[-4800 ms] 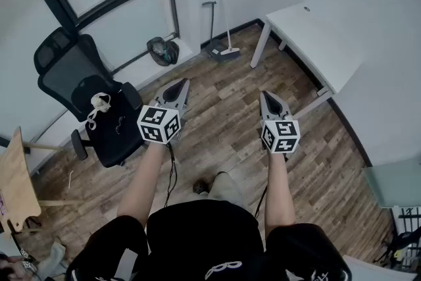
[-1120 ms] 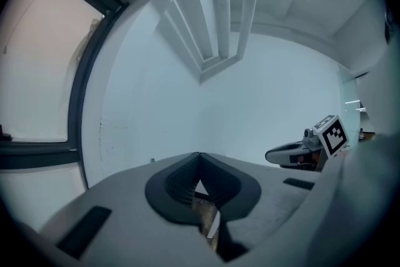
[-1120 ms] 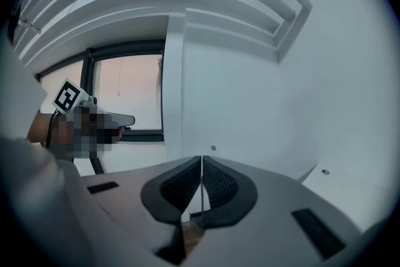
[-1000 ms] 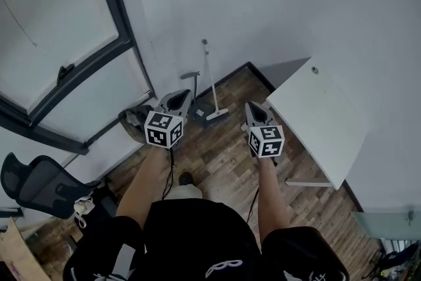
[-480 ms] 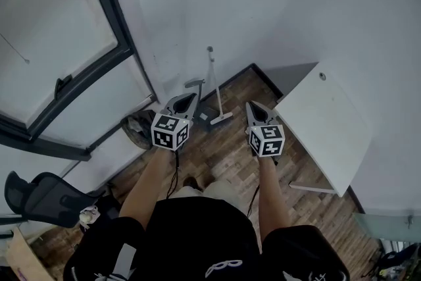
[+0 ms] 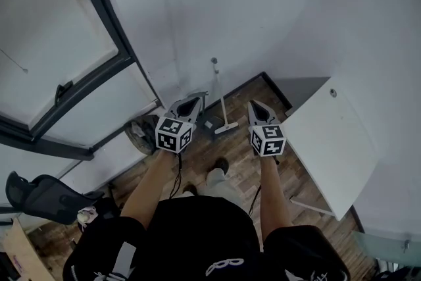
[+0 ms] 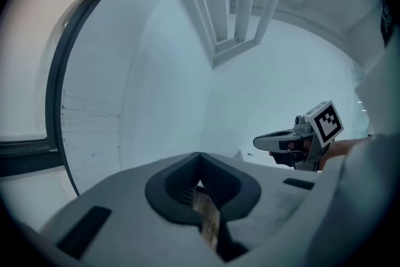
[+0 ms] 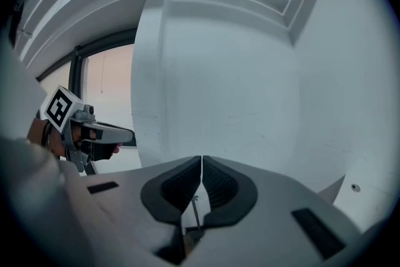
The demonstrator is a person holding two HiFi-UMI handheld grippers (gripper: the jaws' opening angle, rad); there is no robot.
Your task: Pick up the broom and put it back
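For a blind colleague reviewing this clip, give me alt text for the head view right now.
Seen from above, a person holds two shut grippers, left gripper and right gripper, out toward a broom standing against a white wall. A white table is at the right, a dark-framed window at the left, over wood flooring.

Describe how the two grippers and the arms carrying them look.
The left gripper and right gripper match: grey shells tapering to a point, lined inside with dark ribbed pads. Each carries a white cube printed with black square markers at its rear. A thin black cable trails from each toward the body. The person wears a black short-sleeved top, leaving the forearms uncovered.
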